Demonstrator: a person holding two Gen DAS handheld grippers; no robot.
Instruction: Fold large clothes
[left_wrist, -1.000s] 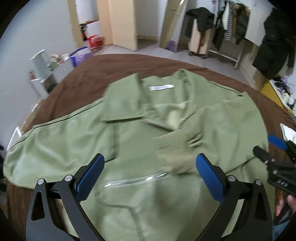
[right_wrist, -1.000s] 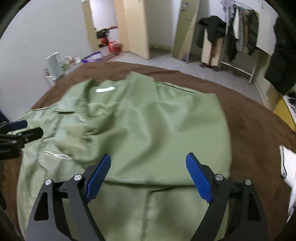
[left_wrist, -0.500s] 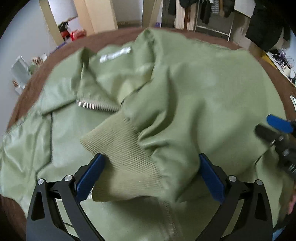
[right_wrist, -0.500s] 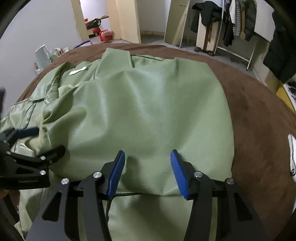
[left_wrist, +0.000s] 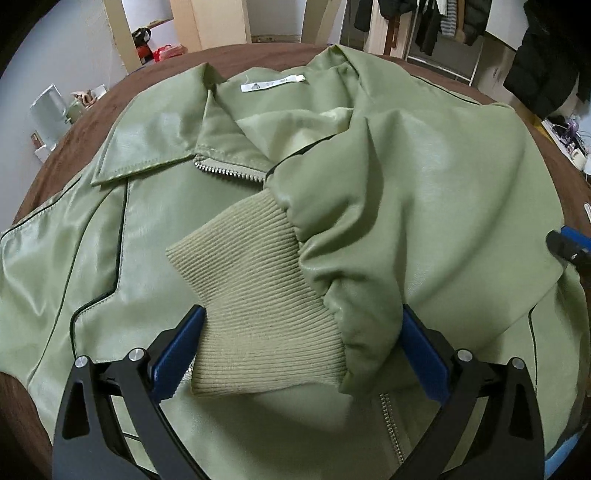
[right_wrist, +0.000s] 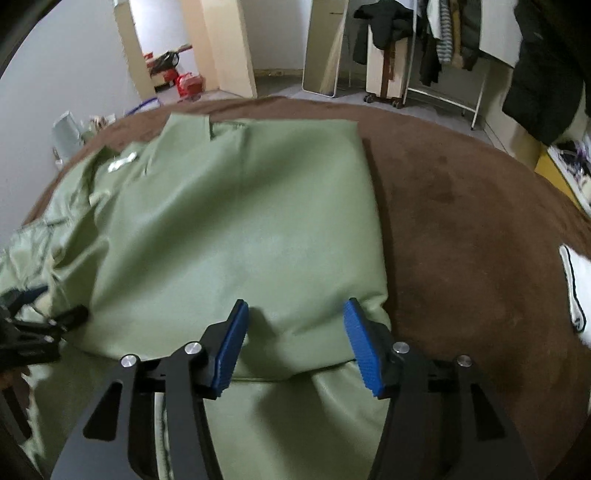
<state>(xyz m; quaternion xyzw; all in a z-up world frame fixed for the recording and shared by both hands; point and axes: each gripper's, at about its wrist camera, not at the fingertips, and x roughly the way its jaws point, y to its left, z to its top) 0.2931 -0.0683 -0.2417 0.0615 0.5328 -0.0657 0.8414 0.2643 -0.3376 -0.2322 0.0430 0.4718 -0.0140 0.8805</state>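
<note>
An olive green jacket (left_wrist: 424, 177) lies front up on a brown cover (right_wrist: 461, 240), collar and white label (left_wrist: 271, 83) at the far side. One sleeve is folded across the chest, and its ribbed cuff (left_wrist: 255, 288) lies between the wide-apart blue pads of my left gripper (left_wrist: 299, 354), which is open and low over it. My right gripper (right_wrist: 297, 343) straddles the near edge of the folded part of the jacket (right_wrist: 240, 221). Its jaws are opening, and the fabric between them is not pinched. Each gripper shows at the edge of the other's view.
The brown cover runs bare to the right of the jacket, with a white item (right_wrist: 576, 291) at its right edge. Beyond the cover are a clothes rack with dark coats (right_wrist: 443, 48), a mirror, a doorway and small items by the left wall.
Both grippers have come down close to the jacket. The cuff now lies between the left jaws. The right jaws narrowed over the folded edge, then widened a little.
</note>
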